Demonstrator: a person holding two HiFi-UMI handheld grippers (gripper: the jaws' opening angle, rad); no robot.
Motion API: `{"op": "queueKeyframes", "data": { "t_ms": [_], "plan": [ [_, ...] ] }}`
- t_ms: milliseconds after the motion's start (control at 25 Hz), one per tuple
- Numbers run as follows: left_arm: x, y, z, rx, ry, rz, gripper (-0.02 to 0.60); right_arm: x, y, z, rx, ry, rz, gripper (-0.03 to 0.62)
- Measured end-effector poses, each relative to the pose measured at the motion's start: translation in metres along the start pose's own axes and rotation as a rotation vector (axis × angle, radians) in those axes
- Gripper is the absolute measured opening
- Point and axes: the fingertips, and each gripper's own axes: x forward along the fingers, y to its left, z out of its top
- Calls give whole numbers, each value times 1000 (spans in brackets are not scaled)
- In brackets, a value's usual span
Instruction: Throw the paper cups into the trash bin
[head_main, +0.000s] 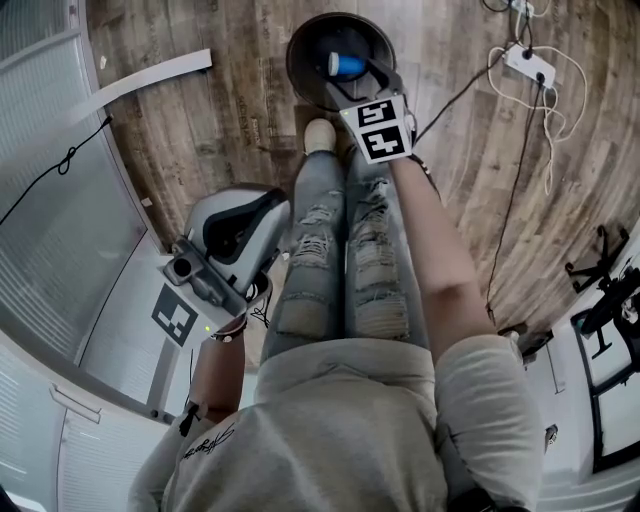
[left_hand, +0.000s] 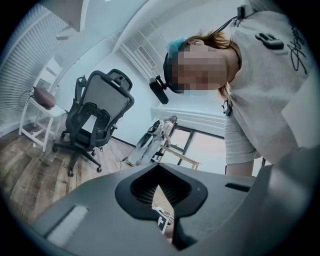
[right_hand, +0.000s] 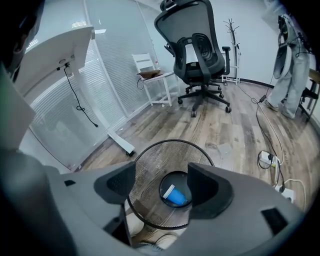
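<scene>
A black mesh trash bin (head_main: 305, 45) stands on the wood floor just ahead of the person's feet. One blue paper cup (head_main: 347, 66) lies on its side at the bottom of the bin. My right gripper (head_main: 365, 85) hangs over the bin's near rim, open, with nothing between its jaws. In the right gripper view the bin (right_hand: 150, 165) and the blue cup (right_hand: 175, 195) show straight down through the gap of the right gripper (right_hand: 162, 172). My left gripper (head_main: 245, 225) is held by the left thigh and points upward. The left gripper (left_hand: 160, 167) is shut on nothing.
A white power strip (head_main: 530, 65) with trailing cables lies on the floor right of the bin. A white stand foot (head_main: 150, 80) and a glass partition with blinds (head_main: 60, 200) are at the left. A black office chair (right_hand: 197, 55) and a white chair (right_hand: 150, 75) stand further off.
</scene>
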Motion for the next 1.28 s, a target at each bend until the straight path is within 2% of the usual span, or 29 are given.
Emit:
{"op": "queueKeyframes", "data": {
  "t_ms": [520,1280],
  "plan": [
    [20,-14,26,22,-20,-40,3,-41,8,43,-1,-68,35,304],
    [28,-40,73,70,-40,-66,3,-114,30,106,-95,-154,56,304]
  ]
}}
